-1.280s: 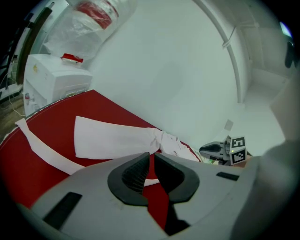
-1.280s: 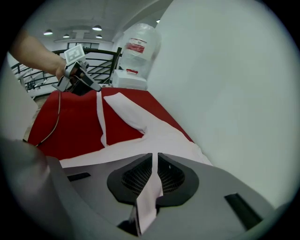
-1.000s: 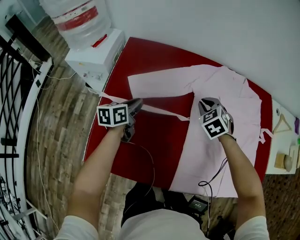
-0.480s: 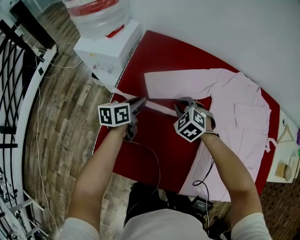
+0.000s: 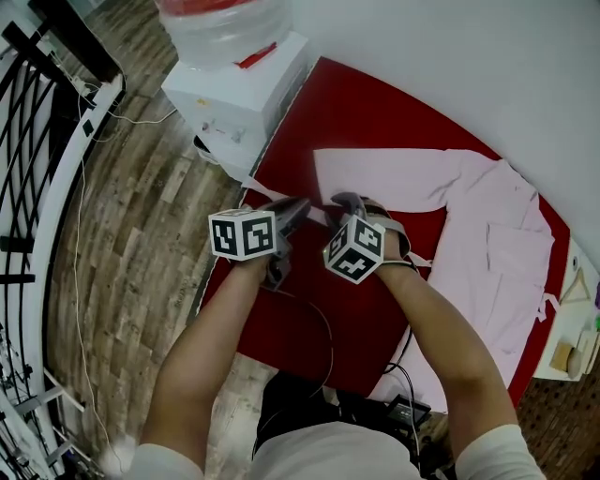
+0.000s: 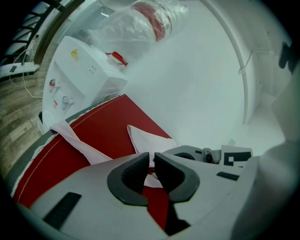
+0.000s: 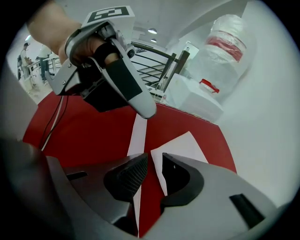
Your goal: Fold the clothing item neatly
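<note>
Pale pink long-sleeved cloth garment lies spread flat on the red cloth-covered table, most of it off to the right of the right gripper and a little beyond it. Its one straight sleeve stretches across just past the tips of both grippers, and its cuff end lies directly ahead of the right gripper's jaws. The left gripper sits close beside the right one, tips near but apart, and its jaws are closed to a sliver on a narrow pale pink fabric strip. That strip runs from the pads ahead and to the left of this gripper, as far as the table's edge. On the other side the strip leads from the left gripper's tip toward the right gripper and passes under its dark ribbed pad. The right gripper's jaws have just been opening and now stand a narrow way apart. They press on nothing, and the gap shows only red table and the edge of the cuff. Beyond the left gripper and off to its left, a white box-shaped water dispenser stands on the brown wooden plank floor just beside the table. It carries a clear plastic bottle on top. A white wall rises behind the table, ahead of both grippers.
</note>
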{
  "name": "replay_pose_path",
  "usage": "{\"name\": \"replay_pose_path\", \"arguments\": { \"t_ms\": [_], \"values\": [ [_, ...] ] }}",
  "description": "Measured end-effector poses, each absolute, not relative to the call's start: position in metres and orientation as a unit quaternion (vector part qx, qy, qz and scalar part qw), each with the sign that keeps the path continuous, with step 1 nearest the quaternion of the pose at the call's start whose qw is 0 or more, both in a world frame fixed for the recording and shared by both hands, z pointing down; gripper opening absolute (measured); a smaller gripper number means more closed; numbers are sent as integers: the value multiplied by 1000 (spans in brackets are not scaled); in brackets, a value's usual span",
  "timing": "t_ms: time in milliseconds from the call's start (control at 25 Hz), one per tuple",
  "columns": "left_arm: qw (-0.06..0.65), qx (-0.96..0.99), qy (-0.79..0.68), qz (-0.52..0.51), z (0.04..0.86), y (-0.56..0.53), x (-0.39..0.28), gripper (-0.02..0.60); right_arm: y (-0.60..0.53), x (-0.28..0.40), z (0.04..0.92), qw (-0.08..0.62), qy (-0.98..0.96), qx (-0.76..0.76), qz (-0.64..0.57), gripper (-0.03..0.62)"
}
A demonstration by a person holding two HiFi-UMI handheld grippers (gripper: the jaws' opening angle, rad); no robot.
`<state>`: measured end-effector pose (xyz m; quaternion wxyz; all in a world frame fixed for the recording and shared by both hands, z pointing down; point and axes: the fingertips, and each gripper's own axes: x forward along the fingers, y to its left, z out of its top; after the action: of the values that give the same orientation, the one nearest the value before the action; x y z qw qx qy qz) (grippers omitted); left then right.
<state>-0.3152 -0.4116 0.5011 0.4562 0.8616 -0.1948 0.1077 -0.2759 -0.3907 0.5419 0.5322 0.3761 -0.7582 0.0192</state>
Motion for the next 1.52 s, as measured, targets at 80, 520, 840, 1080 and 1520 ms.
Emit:
{"name": "replay_pose_path", "arguments": {
  "t_ms": [80, 520, 840, 1080, 1520],
  "values": [
    [463, 860, -190, 102, 501, -412, -316, 21, -394, -280, 549, 538, -756, 373, 20, 75],
    [544, 825, -146, 54, 496, -414, -300, 92, -413, -274, 527, 508, -756, 413, 34, 31],
    [621, 778, -99, -1, 486, -420, -271, 198, -426, -257, 491, 463, -765, 445, 42, 29],
    [650, 752, -106, -23, 491, -439, -259, 249, -425, -258, 481, 455, -773, 441, 32, 29],
    [675, 725, -138, 18, 519, -468, -246, 251, -424, -259, 476, 444, -779, 443, 19, 29]
  ]
}}
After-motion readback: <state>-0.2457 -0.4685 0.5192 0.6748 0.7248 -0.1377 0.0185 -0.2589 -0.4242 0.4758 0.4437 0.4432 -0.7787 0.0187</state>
